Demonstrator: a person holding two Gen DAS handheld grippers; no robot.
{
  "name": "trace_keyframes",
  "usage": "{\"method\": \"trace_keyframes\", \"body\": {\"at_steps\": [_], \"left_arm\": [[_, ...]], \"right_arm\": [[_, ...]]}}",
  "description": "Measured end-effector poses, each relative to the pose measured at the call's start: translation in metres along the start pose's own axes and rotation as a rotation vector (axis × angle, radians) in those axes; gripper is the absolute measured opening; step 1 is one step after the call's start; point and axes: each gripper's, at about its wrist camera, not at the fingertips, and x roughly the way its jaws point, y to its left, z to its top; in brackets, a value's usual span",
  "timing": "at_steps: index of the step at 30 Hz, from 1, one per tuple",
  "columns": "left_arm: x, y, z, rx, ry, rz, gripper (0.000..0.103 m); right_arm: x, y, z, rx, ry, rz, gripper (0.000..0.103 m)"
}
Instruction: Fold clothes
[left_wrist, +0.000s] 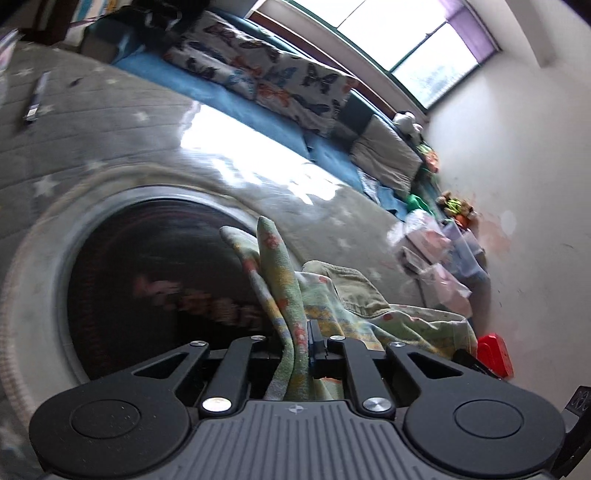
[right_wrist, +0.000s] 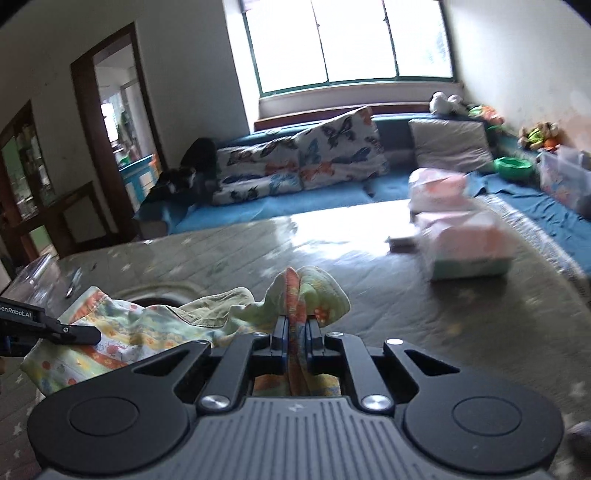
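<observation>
A small pale-green garment with orange, yellow and blue print (right_wrist: 155, 332) lies bunched on a grey star-patterned table cover (right_wrist: 369, 295). My right gripper (right_wrist: 295, 328) is shut on a raised fold of that garment, which pokes up between the fingers. In the left wrist view, my left gripper (left_wrist: 295, 336) is shut on another edge of the same garment (left_wrist: 369, 306), a strip of cloth standing up past the fingers. The left gripper's black body (right_wrist: 55, 328) shows at the left edge of the right wrist view, beside the cloth.
A round dark opening (left_wrist: 166, 280) is set in the table under the left gripper. Folded pink and white stacks (right_wrist: 461, 236) sit at the right. A blue sofa (right_wrist: 332, 199) with butterfly cushions (right_wrist: 303, 162) runs behind. A red object (left_wrist: 495, 354) lies near the wall.
</observation>
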Motion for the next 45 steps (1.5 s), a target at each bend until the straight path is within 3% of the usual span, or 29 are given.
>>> {"method": "trace_keyframes", "body": {"at_steps": [10,15,21,25,29,32,38,45], "left_arm": [[0.045,-0.066,0.002,0.086,0.041,-0.047,0.011],[0.066,-0.077,-0.005,0.106,0.079,-0.040,0.011],[0.087,-0.073,-0.020,0.119,0.144,0.003,0.012],[0.089,-0.065,-0.024,0.132,0.154,0.046,0.020],[0.085,-0.059,-0.021,0.135,0.137,0.095,0.038],[0.079,-0.058,-0.015,0.134,0.111,0.120,0.041],[0.077,-0.086,-0.010,0.194,0.076,0.069,0.042],[0.111,-0.113,-0.018,0.214,0.146,-0.002,0.042]], "right_arm": [[-0.011,-0.049,0.006,0.025,-0.001,-0.089,0.008],[-0.017,-0.073,0.008,0.038,-0.001,-0.133,0.008],[-0.001,-0.093,-0.010,0.063,0.066,-0.165,0.008],[0.007,-0.104,-0.023,0.088,0.108,-0.188,0.011],[0.010,-0.111,-0.025,0.088,0.123,-0.237,0.015],[0.007,-0.116,-0.022,0.097,0.115,-0.242,0.015],[0.009,-0.095,-0.009,0.059,0.090,-0.141,0.023],[0.041,-0.068,-0.003,0.018,0.115,-0.038,0.023]]}}
